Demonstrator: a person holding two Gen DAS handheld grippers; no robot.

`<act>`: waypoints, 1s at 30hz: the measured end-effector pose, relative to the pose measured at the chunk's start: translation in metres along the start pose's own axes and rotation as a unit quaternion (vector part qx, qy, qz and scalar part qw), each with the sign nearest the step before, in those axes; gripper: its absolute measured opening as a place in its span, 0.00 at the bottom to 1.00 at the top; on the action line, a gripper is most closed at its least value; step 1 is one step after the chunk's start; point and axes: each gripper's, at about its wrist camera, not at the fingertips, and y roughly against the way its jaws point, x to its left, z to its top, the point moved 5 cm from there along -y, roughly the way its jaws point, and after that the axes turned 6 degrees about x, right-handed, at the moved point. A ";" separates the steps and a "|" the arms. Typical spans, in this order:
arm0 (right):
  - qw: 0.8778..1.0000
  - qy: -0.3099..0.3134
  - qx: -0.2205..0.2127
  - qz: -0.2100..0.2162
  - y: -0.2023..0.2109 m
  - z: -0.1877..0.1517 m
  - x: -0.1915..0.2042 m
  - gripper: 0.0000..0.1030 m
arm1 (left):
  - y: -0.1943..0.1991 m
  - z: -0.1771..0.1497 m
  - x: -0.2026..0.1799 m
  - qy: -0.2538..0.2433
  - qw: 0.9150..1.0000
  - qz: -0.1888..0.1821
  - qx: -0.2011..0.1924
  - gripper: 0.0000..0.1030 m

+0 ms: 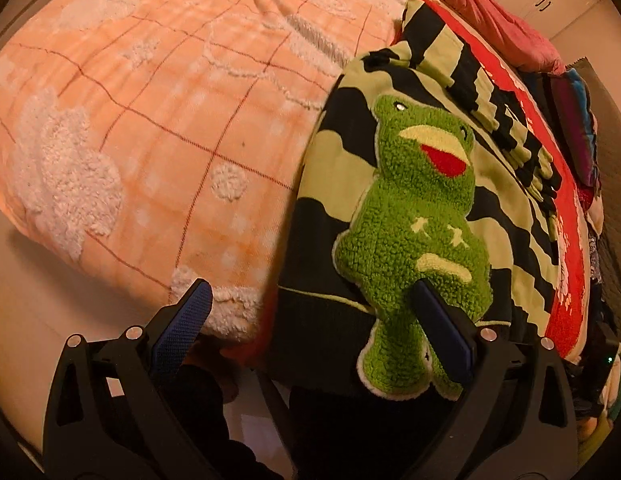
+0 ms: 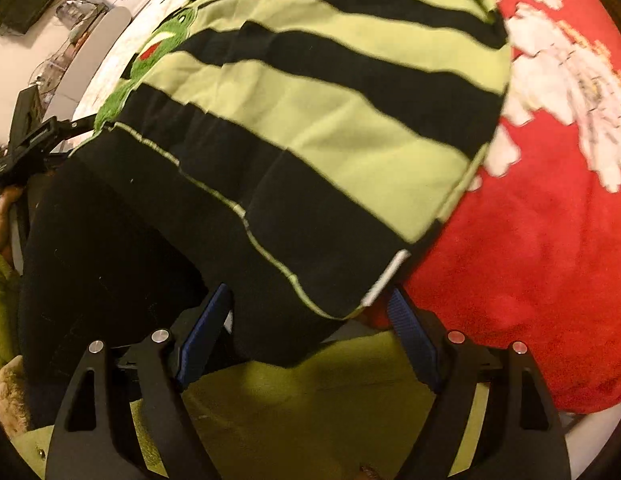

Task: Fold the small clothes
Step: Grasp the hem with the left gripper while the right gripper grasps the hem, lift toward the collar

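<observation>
A small sweater (image 1: 390, 92) with black and light-green stripes and a fuzzy green frog patch (image 1: 414, 224) lies flat on the bed. My left gripper (image 1: 310, 286) is open over its black hem, and its right finger (image 1: 442, 328) rests against the frog's lower part. In the right wrist view the same sweater (image 2: 330, 128) fills the middle. Its lower right hem corner (image 2: 374, 292) lies between the fingers of my right gripper (image 2: 308, 290), which is open with the pads off the cloth. The left gripper (image 2: 30, 140) shows at the sweater's far left edge.
An orange checked blanket (image 1: 158, 128) covers the bed left of the sweater. A red blanket with white flowers (image 2: 550, 200) lies under it and to the right. Piled clothes (image 1: 578, 128) sit at the far right. Yellow-green cloth (image 2: 310, 400) lies below the right gripper.
</observation>
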 end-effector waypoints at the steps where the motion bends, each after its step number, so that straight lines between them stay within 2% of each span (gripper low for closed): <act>1: 1.000 0.000 0.003 0.005 -0.001 -0.001 0.000 0.74 | -0.001 -0.001 0.000 0.000 1.000 -0.004 0.002 0.86; 2: 1.000 0.000 0.005 0.009 -0.002 -0.001 0.000 0.67 | -0.002 -0.003 -0.001 0.001 1.000 -0.012 0.007 0.84; 4: 1.000 -0.002 0.006 0.008 -0.001 -0.002 -0.002 0.60 | -0.006 -0.005 -0.003 0.004 1.000 -0.021 0.018 0.79; 5: 1.000 -0.003 0.006 0.011 -0.001 -0.002 -0.002 0.55 | -0.008 -0.006 -0.004 0.004 0.999 -0.027 0.022 0.73; 8: 1.000 -0.005 0.003 0.019 0.003 -0.004 -0.003 0.48 | -0.009 -0.008 -0.010 0.001 0.999 -0.046 0.027 0.52; 10: 1.000 -0.004 -0.004 0.027 0.009 -0.005 -0.005 0.41 | -0.007 -0.008 -0.016 -0.009 0.999 -0.041 0.024 0.41; 11: 0.999 -0.003 -0.007 0.031 0.012 -0.004 -0.006 0.37 | -0.006 -0.008 -0.018 -0.015 0.999 -0.044 0.023 0.27; 12: 0.999 -0.002 -0.013 0.036 0.015 -0.003 -0.005 0.35 | -0.004 -0.008 -0.022 -0.023 0.999 -0.042 0.020 0.19; 13: 0.999 -0.001 -0.018 0.041 0.019 -0.002 -0.005 0.29 | -0.002 -0.008 -0.025 -0.034 0.999 -0.030 0.016 0.16; 15: 0.998 -0.001 -0.033 0.055 0.029 -0.001 -0.006 0.23 | 0.003 -0.007 -0.031 -0.054 0.998 -0.012 0.006 0.04; 16: 0.997 -0.001 -0.045 0.065 0.036 0.000 -0.007 0.19 | 0.007 -0.005 -0.032 -0.056 0.998 -0.006 -0.001 0.03; 19: 0.992 -0.009 -0.080 0.095 0.059 0.006 -0.012 0.15 | 0.015 0.002 -0.032 -0.051 0.998 -0.019 -0.018 0.02; 23: 0.983 -0.025 -0.123 0.132 0.087 0.022 -0.017 0.15 | 0.033 0.017 -0.040 -0.054 0.997 -0.037 -0.044 0.02; 30: 0.965 -0.046 -0.203 0.157 0.139 0.067 -0.039 0.15 | 0.055 0.065 -0.082 -0.062 0.992 -0.072 -0.085 0.02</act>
